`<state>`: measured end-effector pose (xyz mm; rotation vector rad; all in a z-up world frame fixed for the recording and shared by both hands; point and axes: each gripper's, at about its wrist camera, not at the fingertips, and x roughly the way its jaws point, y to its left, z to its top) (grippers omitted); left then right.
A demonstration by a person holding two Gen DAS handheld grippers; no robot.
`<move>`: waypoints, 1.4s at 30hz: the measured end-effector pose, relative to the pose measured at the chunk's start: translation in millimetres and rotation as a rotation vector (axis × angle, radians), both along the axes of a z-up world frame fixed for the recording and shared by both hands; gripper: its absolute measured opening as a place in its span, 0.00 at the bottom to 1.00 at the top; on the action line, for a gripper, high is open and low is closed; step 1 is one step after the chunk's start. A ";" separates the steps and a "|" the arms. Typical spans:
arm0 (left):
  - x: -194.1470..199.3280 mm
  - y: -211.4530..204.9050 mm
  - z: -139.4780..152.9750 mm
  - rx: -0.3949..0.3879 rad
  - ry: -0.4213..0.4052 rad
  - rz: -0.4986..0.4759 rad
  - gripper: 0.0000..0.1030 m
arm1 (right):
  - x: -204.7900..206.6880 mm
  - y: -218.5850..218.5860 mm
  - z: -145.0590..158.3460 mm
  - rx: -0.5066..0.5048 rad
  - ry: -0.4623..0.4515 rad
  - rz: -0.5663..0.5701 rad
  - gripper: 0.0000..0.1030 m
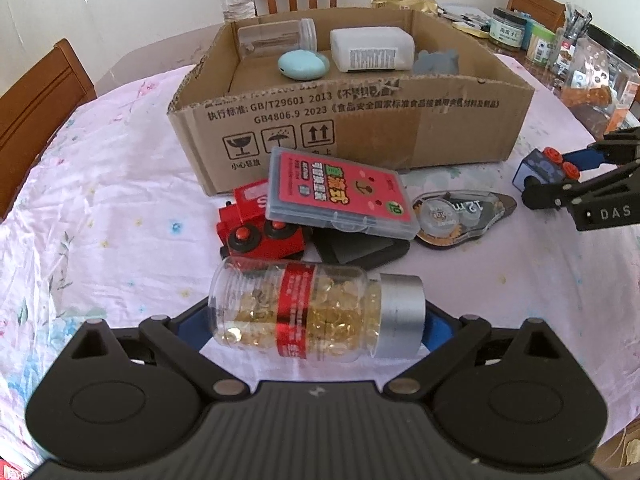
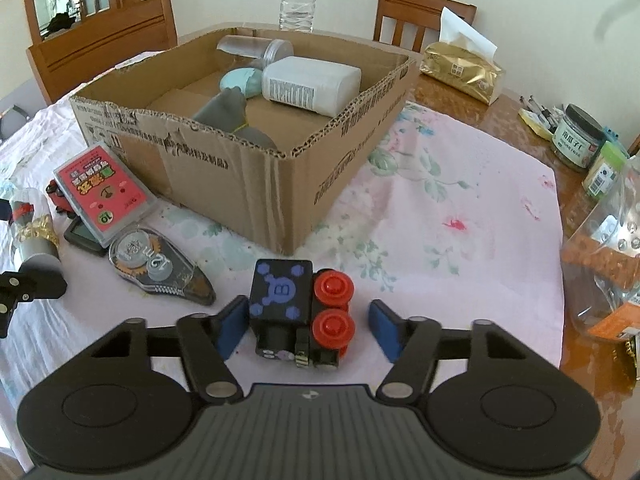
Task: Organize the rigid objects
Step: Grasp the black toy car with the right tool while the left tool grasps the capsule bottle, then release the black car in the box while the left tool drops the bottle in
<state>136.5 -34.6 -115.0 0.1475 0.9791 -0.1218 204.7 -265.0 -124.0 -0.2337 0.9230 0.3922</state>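
A clear bottle of golden capsules point(image 1: 316, 312) with a red label and silver cap lies sideways on the cloth. My left gripper point(image 1: 314, 322) is shut on it end to end, its blue pads at the base and the cap. A black toy block with red wheels point(image 2: 300, 312) stands between the fingers of my right gripper point(image 2: 306, 326). The left pad is at the block and a small gap shows beside the wheels, so this gripper is open. Behind stands an open cardboard box point(image 1: 360, 132) holding a white bottle point(image 1: 372, 52), a clear jar, a teal oval and a grey piece.
In front of the box lie a red toy train point(image 1: 256, 228), a pink card case point(image 1: 340, 196) over a dark flat device, and a tape dispenser point(image 1: 460, 216). Jars and a big clear container point(image 2: 608, 264) crowd the right edge. Chairs, a water bottle and a tissue pack stand behind.
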 end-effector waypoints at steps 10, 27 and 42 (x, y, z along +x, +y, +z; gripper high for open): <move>4.6 -4.8 2.8 0.017 -0.005 -0.018 0.94 | -0.7 2.9 0.7 0.016 -0.001 -0.016 0.56; 1.6 0.5 19.5 0.029 0.046 -0.088 0.93 | -3.6 1.6 21.9 -0.016 -0.003 0.004 0.54; 7.8 16.9 93.9 -0.012 -0.033 -0.156 0.93 | 15.6 13.3 107.3 0.013 -0.108 0.088 0.54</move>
